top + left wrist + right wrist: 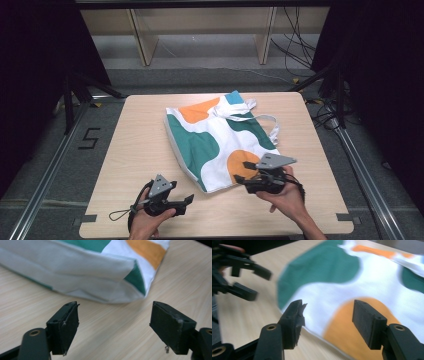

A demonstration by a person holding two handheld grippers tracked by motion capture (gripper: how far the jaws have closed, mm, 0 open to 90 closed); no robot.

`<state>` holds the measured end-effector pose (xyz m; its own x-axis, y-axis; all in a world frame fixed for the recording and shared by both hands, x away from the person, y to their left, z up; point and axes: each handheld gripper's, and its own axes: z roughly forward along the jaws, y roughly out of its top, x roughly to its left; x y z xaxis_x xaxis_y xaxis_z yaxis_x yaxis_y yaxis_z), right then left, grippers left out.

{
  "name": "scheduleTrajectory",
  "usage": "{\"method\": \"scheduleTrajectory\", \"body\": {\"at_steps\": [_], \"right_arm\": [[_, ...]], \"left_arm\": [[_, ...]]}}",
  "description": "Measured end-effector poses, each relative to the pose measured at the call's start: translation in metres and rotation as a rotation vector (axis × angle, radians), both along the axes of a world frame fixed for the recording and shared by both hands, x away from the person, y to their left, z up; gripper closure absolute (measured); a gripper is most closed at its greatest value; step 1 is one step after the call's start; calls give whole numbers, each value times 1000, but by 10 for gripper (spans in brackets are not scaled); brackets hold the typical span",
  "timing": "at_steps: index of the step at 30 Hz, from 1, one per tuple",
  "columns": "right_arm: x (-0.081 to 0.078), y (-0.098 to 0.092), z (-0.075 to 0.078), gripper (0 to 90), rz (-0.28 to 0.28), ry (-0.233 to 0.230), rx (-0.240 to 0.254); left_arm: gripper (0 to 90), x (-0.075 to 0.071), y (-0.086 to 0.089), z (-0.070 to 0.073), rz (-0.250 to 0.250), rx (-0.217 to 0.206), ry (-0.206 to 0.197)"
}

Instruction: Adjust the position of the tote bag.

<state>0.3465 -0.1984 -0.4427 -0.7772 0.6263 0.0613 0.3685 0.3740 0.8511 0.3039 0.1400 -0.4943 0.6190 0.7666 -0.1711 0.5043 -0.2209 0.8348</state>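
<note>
Right tool apparently just above bag.

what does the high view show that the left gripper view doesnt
High view alone: the whole tote bag lying flat with its white straps toward the far edge, the right gripper open over the bag's near orange patch, and the left gripper held beside the table's near edge. Left gripper view alone: that gripper's open black pads up close, apart from the bag's near corner, with its folded side showing. Both share: the bag and the wooden table.
</note>
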Motion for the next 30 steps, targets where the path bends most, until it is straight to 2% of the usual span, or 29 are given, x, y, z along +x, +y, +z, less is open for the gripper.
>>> {"method": "scheduleTrajectory", "body": {"at_steps": [1,2,3,5,6,7,8,9,10,11,12,15,16,17,18,19,21,22,23,24,25,26,28,30], "right_arm": [[0,0,0,427,0,0,0],[-1,-19,-8,420,-24,14,-21],[-2,-25,-11,418,-43,28,-25],[-5,-37,-18,413,-86,77,-23],[-3,-43,-21,410,-81,48,-37],[-3,-46,-24,406,-86,65,-34],[-5,-46,-25,403,-101,93,-27],[-4,-49,-26,403,-89,80,-44],[-5,-49,-27,402,-87,80,-36],[-4,-49,-28,400,-78,60,-45],[-3,-48,-29,399,-61,79,-44],[-3,-48,-30,396,-65,67,-54],[-3,-49,-29,395,-66,61,-60],[-3,-48,-30,394,-64,81,-50],[-5,-48,-29,394,-92,93,-41],[-3,-51,-29,394,-90,76,-50],[-3,-52,-29,394,-89,77,-44],[-1,-55,-29,394,-89,73,-42],[-1,-56,-29,393,-110,78,-39],[-1,-57,-29,392,-103,83,-35],[0,-59,-28,392,-104,74,-44],[-1,-59,-29,392,-116,77,-29],[1,-62,-28,392,-118,72,-39],[1,-64,-29,391,-128,89,-27]], "left_arm": [[250,0,0,0,0,0,0],[280,3,-8,1,-5,-27,1],[283,4,-14,0,-5,-32,5],[302,7,-24,-1,-9,-23,14],[301,7,-24,-1,-9,-23,14],[298,10,-39,-3,10,-42,27],[287,12,-44,-5,18,-29,25],[277,13,-49,-6,30,-1,27],[274,15,-53,-8,47,28,24],[274,17,-55,-11,60,61,20],[277,20,-58,-13,81,73,16],[363,24,-57,-14,94,78,21],[376,27,-57,-15,104,48,7],[389,27,-57,-15,108,46,7],[411,26,-56,-15,107,45,-4],[467,27,-55,-15,92,34,-21],[532,26,-54,-13,96,29,-22],[596,28,-48,-11,74,20,-33],[631,29,-46,-9,66,34,-44],[642,29,-46,-9,66,34,-44],[674,32,-42,-9,72,22,-34],[701,34,-40,-8,74,27,-37],[728,36,-37,-8,70,41,-38],[793,39,-31,-7,68,43,-31]]}}
